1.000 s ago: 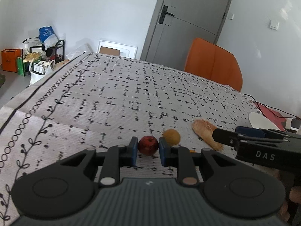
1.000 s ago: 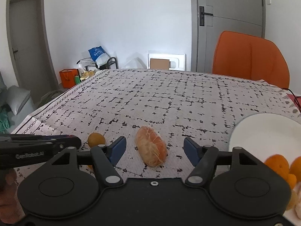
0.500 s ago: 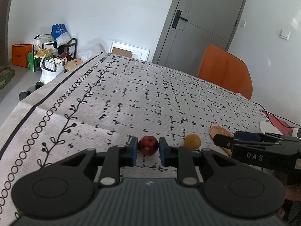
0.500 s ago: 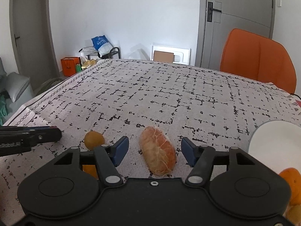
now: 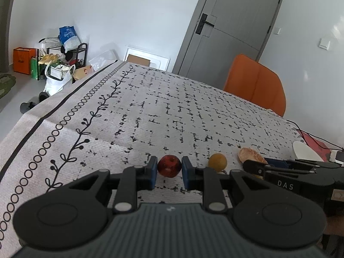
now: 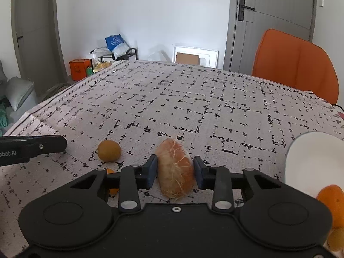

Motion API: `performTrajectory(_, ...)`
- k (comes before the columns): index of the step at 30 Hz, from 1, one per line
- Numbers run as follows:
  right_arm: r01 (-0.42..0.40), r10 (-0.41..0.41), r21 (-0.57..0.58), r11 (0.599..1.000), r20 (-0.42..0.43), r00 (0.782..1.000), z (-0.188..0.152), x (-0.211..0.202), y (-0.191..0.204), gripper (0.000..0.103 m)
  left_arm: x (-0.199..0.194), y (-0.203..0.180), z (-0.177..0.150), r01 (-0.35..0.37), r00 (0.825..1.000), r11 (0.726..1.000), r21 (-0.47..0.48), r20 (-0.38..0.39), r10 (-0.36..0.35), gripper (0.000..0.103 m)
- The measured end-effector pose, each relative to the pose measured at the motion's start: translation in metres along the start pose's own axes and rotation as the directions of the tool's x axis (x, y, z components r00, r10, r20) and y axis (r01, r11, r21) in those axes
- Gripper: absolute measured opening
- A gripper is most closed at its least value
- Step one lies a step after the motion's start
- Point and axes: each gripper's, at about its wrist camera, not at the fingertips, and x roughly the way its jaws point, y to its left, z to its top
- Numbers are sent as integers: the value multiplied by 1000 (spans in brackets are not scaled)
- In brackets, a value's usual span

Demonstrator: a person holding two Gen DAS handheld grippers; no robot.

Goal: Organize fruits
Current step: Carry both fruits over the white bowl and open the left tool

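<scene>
My left gripper (image 5: pixel 169 172) is shut on a small red apple (image 5: pixel 169 165), which sits low over the patterned tablecloth (image 5: pixel 172 111). In the right wrist view, a peeled, netted orange fruit (image 6: pixel 174 161) lies between the blue pads of my right gripper (image 6: pixel 175 169). The jaws are closing and both pads touch its sides. A round yellow fruit (image 6: pixel 109 150) rests on the cloth between the two grippers, also seen as the yellow fruit (image 5: pixel 217 162) in the left view. A white plate (image 6: pixel 311 150) at the right holds oranges (image 6: pixel 331 200).
An orange scrap (image 6: pixel 112 171) lies under my right gripper's left finger. An orange chair (image 6: pixel 294 64) stands past the table's far right edge. The cloth drops off at the left edge (image 5: pixel 32 118). A red item with cables (image 5: pixel 316 144) lies behind the plate.
My right gripper's jaws have come together from wide apart onto the peeled fruit. My left gripper has kept its hold on the apple, and its view tilted upward a little.
</scene>
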Motion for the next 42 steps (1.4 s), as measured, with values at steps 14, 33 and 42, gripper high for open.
performTrajectory(14, 24, -33, 79, 997, 116, 993, 11, -49, -26, 34, -4, -46, 14, 64, 997, 996, 70, 31, -66, 22)
performTrajectory(33, 126, -160, 199, 972, 166, 973, -6, -90, -101, 34, 7, -126, 10, 162, 986, 969, 185, 14, -167, 22)
performTrajectory(42, 160, -202, 242, 957, 162, 966, -21, -99, -130, 34, 18, -158, 7, 189, 981, 955, 226, -7, -193, 22)
